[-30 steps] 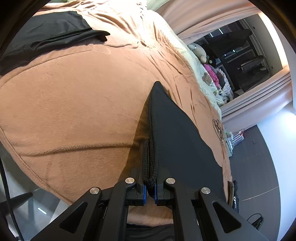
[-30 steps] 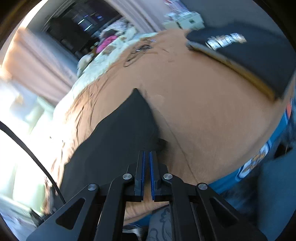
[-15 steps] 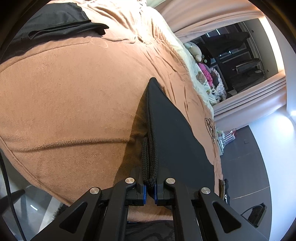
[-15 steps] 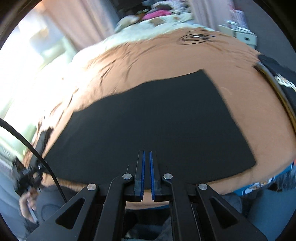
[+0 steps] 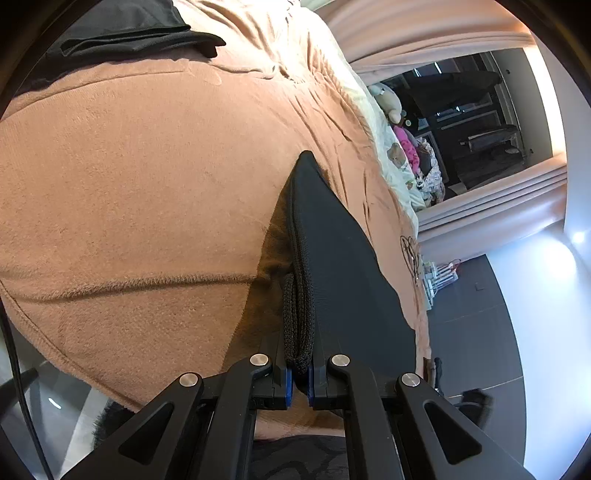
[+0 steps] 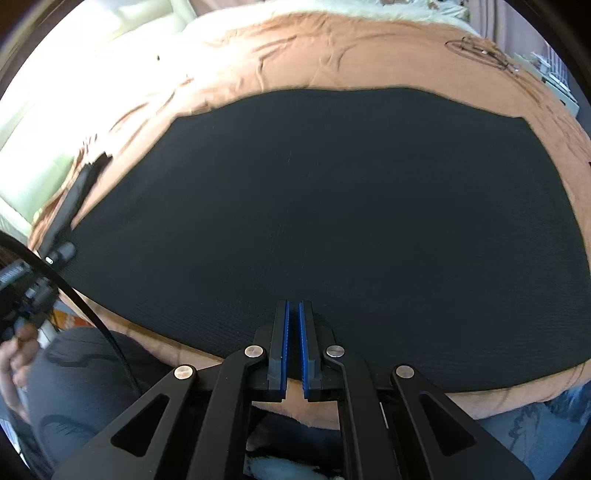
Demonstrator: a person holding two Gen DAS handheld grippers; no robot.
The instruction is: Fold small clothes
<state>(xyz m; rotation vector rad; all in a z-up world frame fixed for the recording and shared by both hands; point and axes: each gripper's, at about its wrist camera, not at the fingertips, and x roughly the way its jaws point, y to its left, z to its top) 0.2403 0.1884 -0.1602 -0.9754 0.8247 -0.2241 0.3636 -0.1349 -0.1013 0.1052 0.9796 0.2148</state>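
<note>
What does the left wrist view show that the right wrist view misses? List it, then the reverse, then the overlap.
Left wrist only: the left gripper clamped on the black garment's bunched edge, and a folded dark cloth farther up the bed. Right wrist only: the right gripper, nearly shut on nothing, over the garment spread flat. Both: the garment on the brown blanket.

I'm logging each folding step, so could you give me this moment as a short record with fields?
surface: brown blanket on a bed
garment: black cloth, spread flat
left tool: shut on the black cloth's bunched edge
right tool: nearly closed, nothing between its pads, over the near edge of the cloth
other items: folded black clothes at the far end of the blanket
</note>
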